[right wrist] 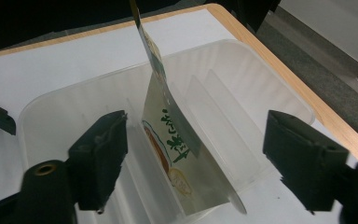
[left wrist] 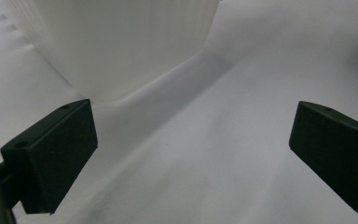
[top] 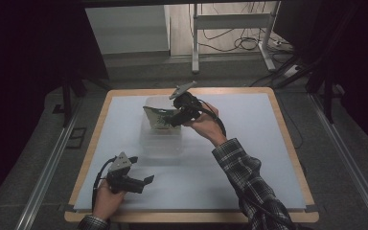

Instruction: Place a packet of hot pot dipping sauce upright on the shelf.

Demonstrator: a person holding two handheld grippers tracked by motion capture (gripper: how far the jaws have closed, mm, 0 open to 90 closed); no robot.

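The clear plastic bin (top: 160,136) sat at the centre of the high view, and a printed packet (right wrist: 168,135) already stood on edge inside it, so the placing looked nearly done. The right gripper (right wrist: 193,163) hung over it, jaws wide apart and gripping nothing; the left gripper (top: 141,182), lower left, also gaped empty.

1. Grippers — 2: the left gripper (top: 146,180) near the table's front edge, the right gripper (top: 172,118) farther back over the container.
2. Hands — 2: the left hand (top: 106,199) and the right hand (top: 206,123), 1 on each gripper.
3. Clear plastic containers (right wrist: 279,93) — 1, ribbed inside.
4. Printed packets (right wrist: 168,140) — 1, standing on edge in that container, with green lettering.
5. Tables (top: 249,158) — 1, white top with a wooden rim.
6. Grey three-cornered plates — 2, 1 on top of each gripper.
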